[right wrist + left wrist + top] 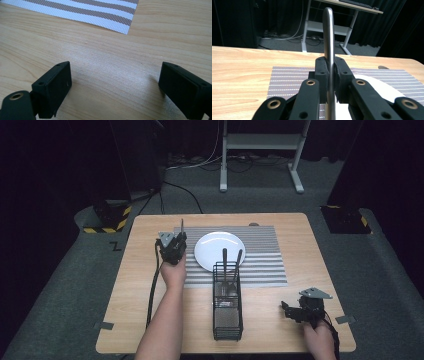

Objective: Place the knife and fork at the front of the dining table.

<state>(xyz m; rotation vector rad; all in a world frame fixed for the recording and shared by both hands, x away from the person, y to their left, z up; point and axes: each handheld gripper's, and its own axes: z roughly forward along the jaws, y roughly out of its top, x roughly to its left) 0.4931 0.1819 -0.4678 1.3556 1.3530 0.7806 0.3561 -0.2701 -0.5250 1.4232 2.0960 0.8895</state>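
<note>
Nearest, the right tool (295,311) rests low over the bare wood at the near right of the counter (150,320), its jaws spread wide with nothing between them. It can stay parked there, out of the way. The black wire caddy (227,306) stands near the middle with two utensils upright in it.

Farther in, on the left, the left tool (330,75) is clenched on a slim metal utensil handle (328,37), which sticks up past the pads above the left part of the striped placemat (270,250), just left of the white plate (219,250). The work looks like setting this piece beside the plate. To do it well, lower it flat and parallel to the plate's edge, wholly on the placemat, and loosen the grip only once the metal lies on the weave so it neither rolls nor clinks against the plate.

Beyond the counter lie grey carpet, loose cables, a white desk frame (260,150) and dark curtains.
</note>
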